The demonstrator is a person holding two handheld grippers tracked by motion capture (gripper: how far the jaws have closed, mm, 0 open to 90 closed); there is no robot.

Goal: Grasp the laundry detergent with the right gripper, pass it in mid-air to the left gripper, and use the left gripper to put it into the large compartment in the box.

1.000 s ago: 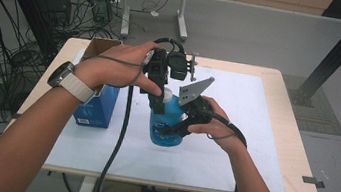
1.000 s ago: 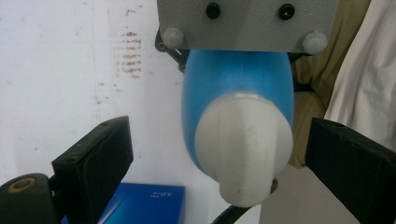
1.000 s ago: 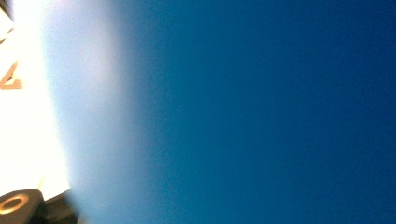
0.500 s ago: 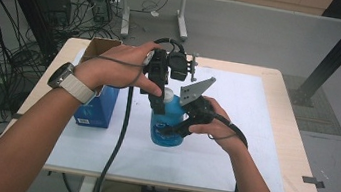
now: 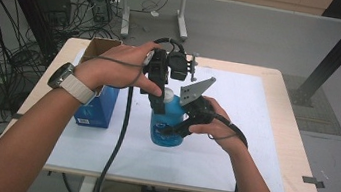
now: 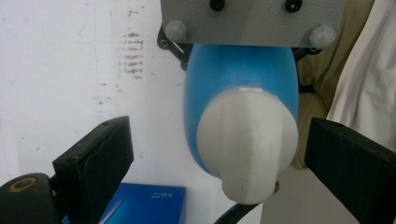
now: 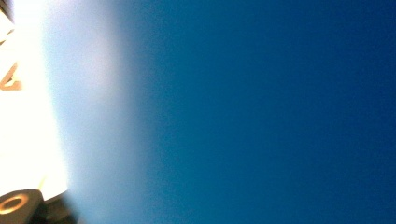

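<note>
Blue translucent plastic bottle (image 5: 166,125) with a white ribbed cap (image 5: 168,95) stands upright near the middle of the white sheet (image 5: 248,137) that covers the light wooden table (image 5: 296,159). From where I stand, both of the person's hands meet over it.

The right gripper (image 5: 173,133) comes in from the bottle's right side, low on the body, and its black jaws are clamped on the blue bottle; the right hand (image 5: 212,124) wraps the handle just behind, and the grey three-cornered plate on top tilts up toward the far side of the table. In the right gripper view the bottle's blue wall (image 7: 257,112) sits so close to the lens that it is a blur, with a strip of bright sheet along the left edge.

The left gripper (image 5: 158,105) hangs above the bottle's top, pointing down, held by the left hand (image 5: 116,71), which wears a pale watch strap on the wrist. In the left gripper view its two black jaws stand apart, one on each side of the white cap (image 6: 247,144), neither pad touching it; the cap lies between them, nearer the right-hand jaw. Behind the cap the bottle's blue shoulder (image 6: 219,79) runs back to the grey plate of the other gripper.

A blue cardboard box (image 5: 96,108) with white print stands on the sheet to the bottle's left, close beside the left forearm, its brown flaps open at the top. Black cables trail from both grippers over the near edge of the table.
</note>
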